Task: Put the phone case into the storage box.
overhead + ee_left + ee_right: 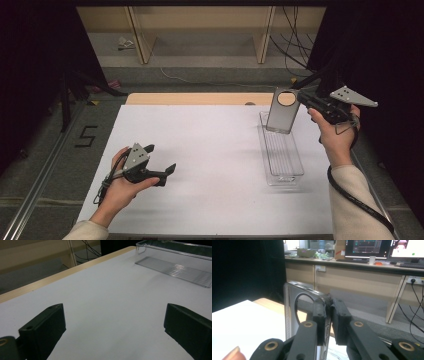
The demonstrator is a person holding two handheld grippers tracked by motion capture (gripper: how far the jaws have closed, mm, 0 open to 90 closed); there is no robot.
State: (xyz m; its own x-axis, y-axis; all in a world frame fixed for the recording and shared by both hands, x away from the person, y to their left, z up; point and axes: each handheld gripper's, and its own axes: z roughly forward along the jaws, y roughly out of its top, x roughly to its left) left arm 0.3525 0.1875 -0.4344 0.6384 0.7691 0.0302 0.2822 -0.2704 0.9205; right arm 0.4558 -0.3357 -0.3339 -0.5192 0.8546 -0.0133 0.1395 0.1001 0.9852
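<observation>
Right tool (301, 96) clamped on the upper corner of the flat grey plate (281, 112), hanging upright over the far end of the clear tray (281, 171), whose long axis runs toward the person; left tool (161, 162) apart, idle on the bench (210, 150).

Table middle: the white table top (215, 165) lies bare between the left gripper (162, 160) and the clear tray (281, 150), open for passing.
Right side: the tray lies lengthwise near the table's right edge, its walls a low barrier.
Above tray: a grey plate with a round hole (282, 111), clamped in the right gripper (301, 96), hangs over the tray's far end.
Left gripper's front: bare table between its spread jaws.
</observation>
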